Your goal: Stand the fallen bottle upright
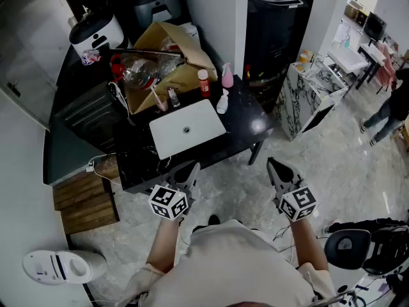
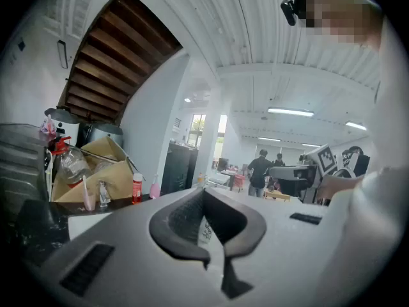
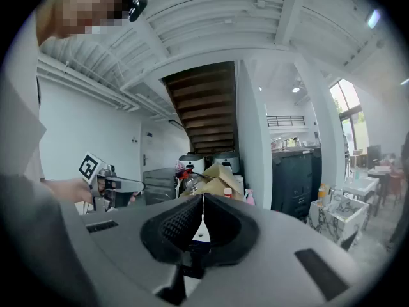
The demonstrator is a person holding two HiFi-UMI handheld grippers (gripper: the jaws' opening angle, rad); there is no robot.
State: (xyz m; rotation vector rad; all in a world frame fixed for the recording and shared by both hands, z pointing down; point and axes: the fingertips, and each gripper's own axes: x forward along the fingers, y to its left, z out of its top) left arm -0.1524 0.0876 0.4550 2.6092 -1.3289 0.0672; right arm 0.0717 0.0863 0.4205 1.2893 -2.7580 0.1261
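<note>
Left gripper [image 1: 186,171]: jaws pressed together, empty, held near level at the black table's [image 1: 248,124] front edge | Right gripper [image 1: 277,167]: jaws together, empty, near level, off that table's front-right corner | forearms extended

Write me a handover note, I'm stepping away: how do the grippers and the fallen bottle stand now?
Left gripper: jaws shut, empty, short of the table.
Right gripper: same, jaws shut, empty.
White bottle seems to lie beside the basin, near the red-capped bottle and pink bottle.
Done: nothing yet.
Left: reach in, grip it, stand it upright.
</note>
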